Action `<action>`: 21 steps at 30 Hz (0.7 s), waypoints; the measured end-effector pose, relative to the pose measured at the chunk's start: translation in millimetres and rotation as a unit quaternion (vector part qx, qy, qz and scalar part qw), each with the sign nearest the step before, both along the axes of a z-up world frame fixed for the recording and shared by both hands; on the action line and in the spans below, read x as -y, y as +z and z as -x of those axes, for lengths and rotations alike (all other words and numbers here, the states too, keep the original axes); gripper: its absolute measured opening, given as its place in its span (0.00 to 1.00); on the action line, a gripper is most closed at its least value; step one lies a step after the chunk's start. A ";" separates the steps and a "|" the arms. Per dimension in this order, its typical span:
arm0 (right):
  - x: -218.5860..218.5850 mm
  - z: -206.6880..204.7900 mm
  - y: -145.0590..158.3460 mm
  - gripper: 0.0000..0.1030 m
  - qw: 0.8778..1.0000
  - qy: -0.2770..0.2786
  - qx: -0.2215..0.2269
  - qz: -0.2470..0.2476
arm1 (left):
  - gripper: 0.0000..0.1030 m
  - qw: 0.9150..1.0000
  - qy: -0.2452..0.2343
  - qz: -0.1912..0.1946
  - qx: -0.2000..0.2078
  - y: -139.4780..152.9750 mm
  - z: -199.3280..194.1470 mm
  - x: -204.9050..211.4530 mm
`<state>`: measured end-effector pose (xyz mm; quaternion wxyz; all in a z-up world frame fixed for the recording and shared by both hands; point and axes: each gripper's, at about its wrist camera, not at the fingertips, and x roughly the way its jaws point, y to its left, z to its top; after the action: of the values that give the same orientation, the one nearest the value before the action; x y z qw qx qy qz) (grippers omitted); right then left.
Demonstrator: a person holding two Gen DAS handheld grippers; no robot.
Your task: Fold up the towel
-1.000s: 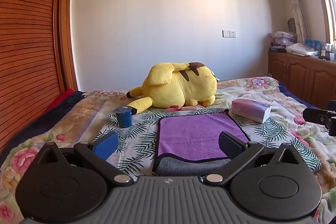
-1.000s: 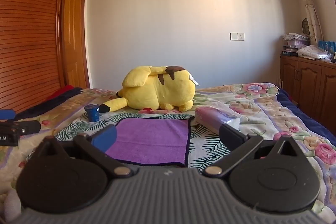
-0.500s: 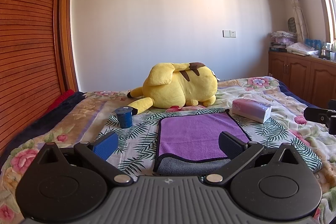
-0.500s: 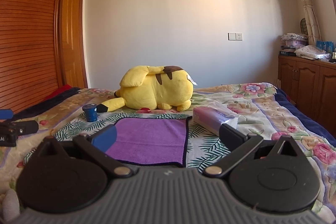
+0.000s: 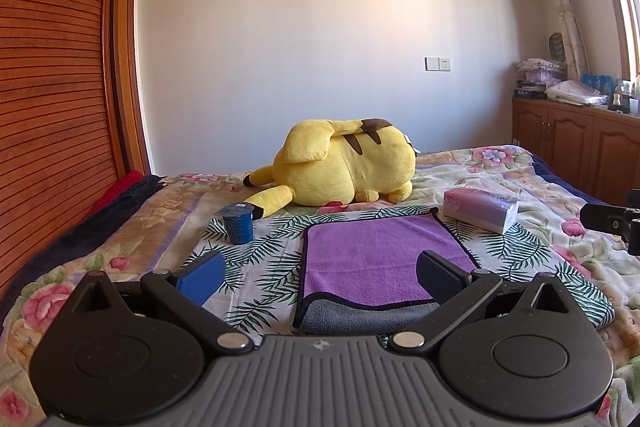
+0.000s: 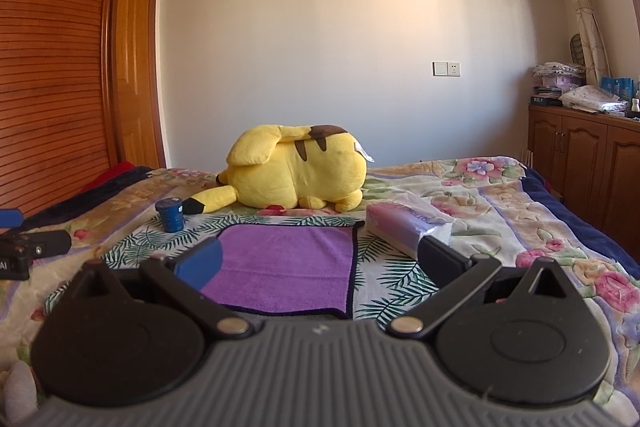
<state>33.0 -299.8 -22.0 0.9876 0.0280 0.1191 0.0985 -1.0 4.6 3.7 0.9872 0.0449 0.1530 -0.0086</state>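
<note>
Both tools, left tool (image 5: 320,273) and right tool (image 6: 318,261), hover spread wide, empty, low in frame before the purple towel (image 5: 382,259); next, pinch its near corners.

On the bed (image 5: 140,227), the towel (image 5: 380,259) lies before the plush (image 5: 344,167), cup (image 5: 238,225) to its left, tissue pack (image 5: 480,207) to its right
</note>
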 end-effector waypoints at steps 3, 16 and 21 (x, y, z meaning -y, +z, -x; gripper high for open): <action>-0.4 0.9 0.4 1.00 1.000 0.000 0.000 0.000 | 0.84 1.000 0.000 -0.001 0.000 0.0 -0.1 0.0; -0.7 0.7 -1.9 1.00 1.000 0.000 -0.004 -0.001 | 0.84 1.000 0.001 -0.002 -0.003 -2.8 -2.1 -7.4; -0.4 0.4 -1.7 1.00 1.000 0.000 -0.004 -0.001 | 0.84 1.000 0.001 -0.003 -0.004 -3.7 -2.9 -6.9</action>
<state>32.6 -299.3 -23.7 0.9871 0.0298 0.1231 0.0982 1.9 11.5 0.1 0.9865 0.0475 0.1566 -0.0078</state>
